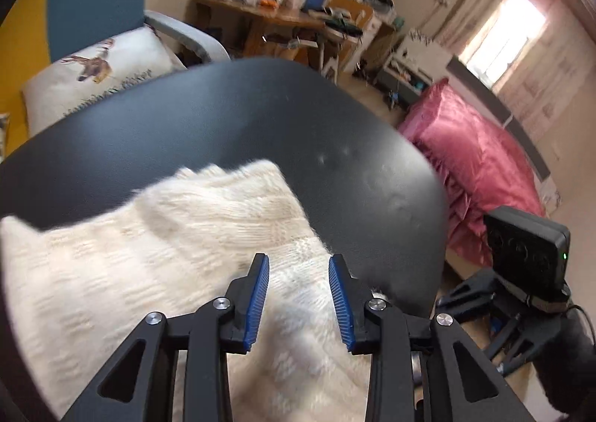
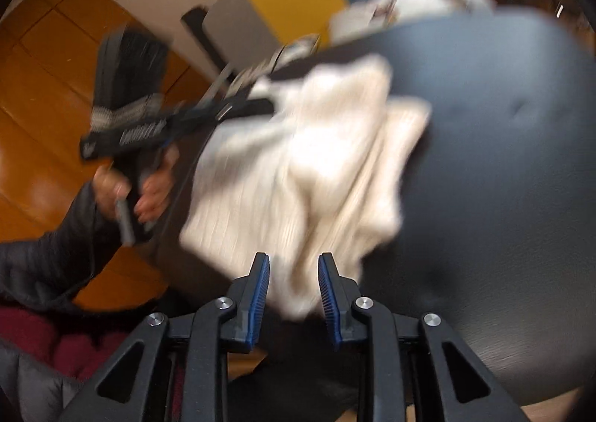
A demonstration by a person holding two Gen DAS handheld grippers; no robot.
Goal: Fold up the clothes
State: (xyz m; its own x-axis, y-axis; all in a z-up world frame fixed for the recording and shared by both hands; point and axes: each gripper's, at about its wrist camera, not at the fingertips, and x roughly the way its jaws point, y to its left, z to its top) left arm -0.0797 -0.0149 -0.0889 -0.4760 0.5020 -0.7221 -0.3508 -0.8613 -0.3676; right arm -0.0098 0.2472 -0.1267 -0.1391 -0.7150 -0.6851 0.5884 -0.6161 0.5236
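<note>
Lying bunched on the dark round counter (image 1: 231, 116) is one cream knitted sweater (image 1: 156, 250), rumpled into folds and reaching the counter's near edge. Two grippers are working at it. The left gripper (image 1: 298, 274) is hanging over the sweater's edge, its jaws standing partly open with knit showing between the blue pads, though nothing is pinched. The right gripper (image 2: 292, 273) is pointing at the sweater's near corner, jaws likewise parted; whether they are touching cloth is lost in motion blur.
</note>
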